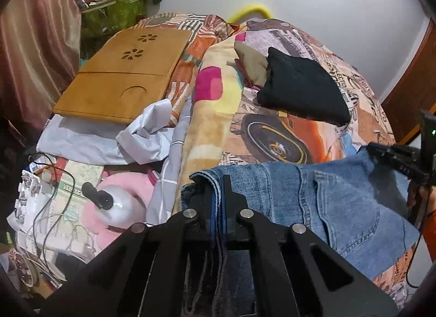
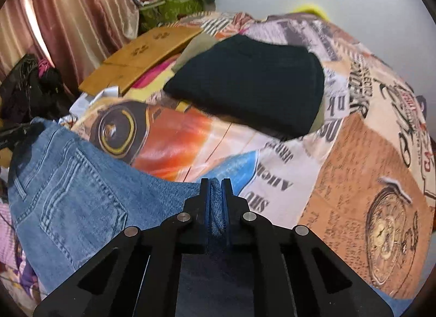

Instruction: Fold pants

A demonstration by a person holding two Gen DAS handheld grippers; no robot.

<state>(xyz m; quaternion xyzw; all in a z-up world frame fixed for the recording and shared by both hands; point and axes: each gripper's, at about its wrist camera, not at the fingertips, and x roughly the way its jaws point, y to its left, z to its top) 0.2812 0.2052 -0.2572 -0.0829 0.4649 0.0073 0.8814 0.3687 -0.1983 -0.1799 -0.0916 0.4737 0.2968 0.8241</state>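
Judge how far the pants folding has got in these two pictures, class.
Done: a black folded garment already lies on the bedspread. In hand: the left gripper and right gripper are each shut on an edge of the blue jeans. Left: the jeans are still spread out, back pocket up, unfolded.

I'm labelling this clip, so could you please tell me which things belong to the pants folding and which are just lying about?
Belongs:
jeans
left gripper, shut on jeans
right gripper, shut on jeans

Lying about:
black folded garment
wooden lap tray
pink pillow
curtain
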